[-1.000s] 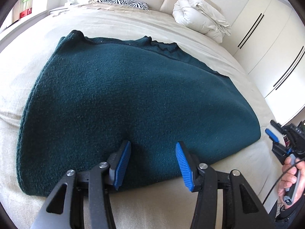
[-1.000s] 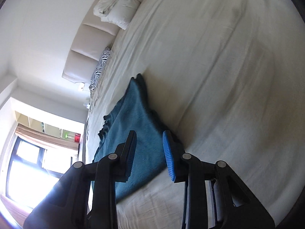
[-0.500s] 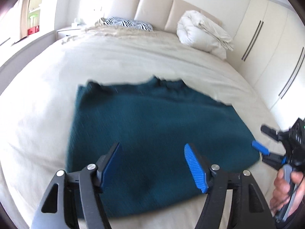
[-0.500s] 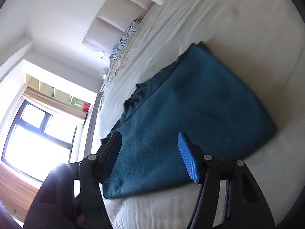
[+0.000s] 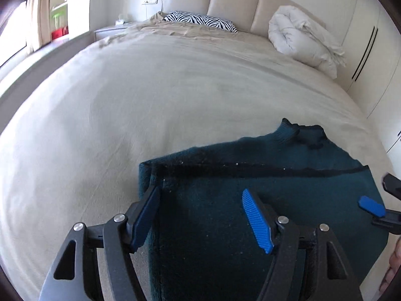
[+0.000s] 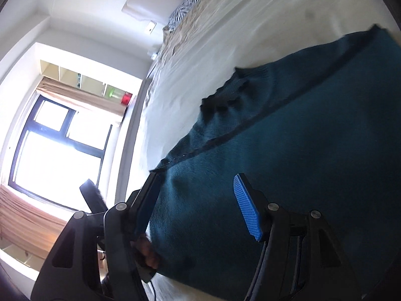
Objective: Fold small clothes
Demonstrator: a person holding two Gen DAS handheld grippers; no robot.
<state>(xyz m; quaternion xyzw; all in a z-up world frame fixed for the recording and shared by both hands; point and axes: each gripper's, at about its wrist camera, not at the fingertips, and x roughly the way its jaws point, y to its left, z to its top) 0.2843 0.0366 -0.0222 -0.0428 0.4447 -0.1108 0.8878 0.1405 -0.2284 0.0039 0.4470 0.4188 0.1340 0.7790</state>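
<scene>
A: Where is the garment?
B: The teal sweater (image 5: 275, 200) lies folded, lower right of frame, on the bed (image 5: 150, 100).
A: The claws?
B: I hold the left gripper (image 5: 203, 218) and right gripper (image 6: 198, 205) released, empty, over the fold, likely so it can settle.

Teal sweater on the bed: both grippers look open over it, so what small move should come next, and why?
Probably lower both grippers to the near edge and pinch it for another fold. The teal sweater lies flat, one layer already folded over, and the left gripper and right gripper stand open above it, gripping nothing.
</scene>
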